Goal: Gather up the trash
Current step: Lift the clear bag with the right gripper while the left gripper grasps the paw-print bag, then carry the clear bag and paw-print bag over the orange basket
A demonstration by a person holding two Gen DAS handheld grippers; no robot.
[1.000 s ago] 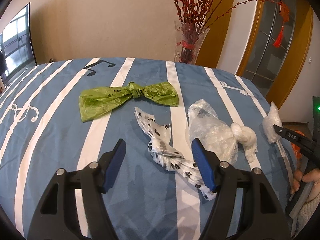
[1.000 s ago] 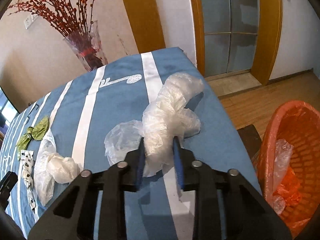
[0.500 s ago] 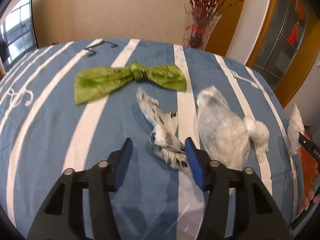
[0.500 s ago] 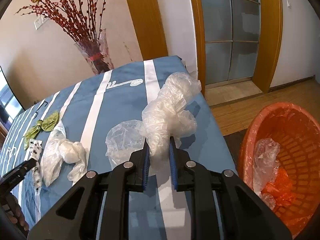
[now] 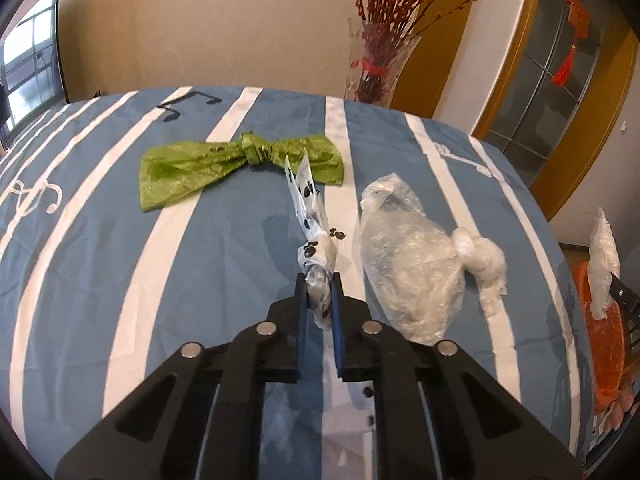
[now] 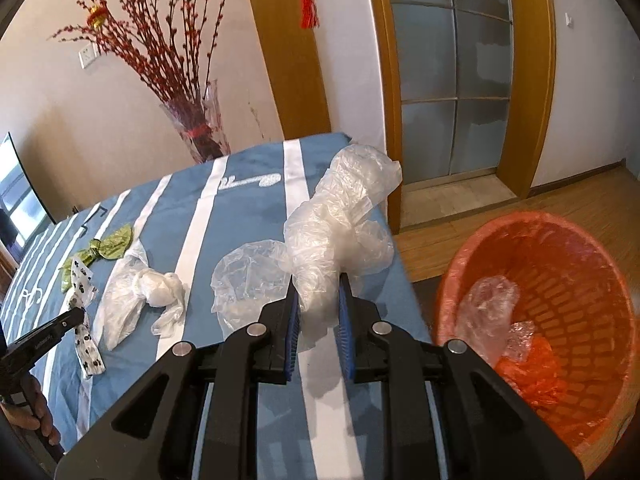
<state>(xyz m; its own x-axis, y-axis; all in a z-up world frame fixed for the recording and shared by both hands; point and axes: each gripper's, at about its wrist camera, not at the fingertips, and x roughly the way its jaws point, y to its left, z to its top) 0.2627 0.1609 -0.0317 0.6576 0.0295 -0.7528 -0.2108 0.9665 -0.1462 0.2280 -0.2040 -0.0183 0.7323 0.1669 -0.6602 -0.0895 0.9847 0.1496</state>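
**A:** so where was the orange basket (image 6: 536, 320) relative to the right gripper (image 6: 318, 312)?

**B:** off to its right and lower, on the floor past the edge of the desk (image 6: 240, 220). Its fingers were pinched on the crumpled clear bag (image 6: 340, 224), held up over that edge.

**A:** and the left gripper (image 5: 318, 300)?

**B:** farther from the basket. Its fingers had just been closing and were narrow on the paw-print bag (image 5: 312, 232), which ran long straight away from them.

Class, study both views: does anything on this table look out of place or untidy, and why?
Yes. Knotted plastic bags litter the striped tablecloth: a green bag and a clear bag lie loose, away from the orange basket on the floor. Nothing looks spilled or broken.
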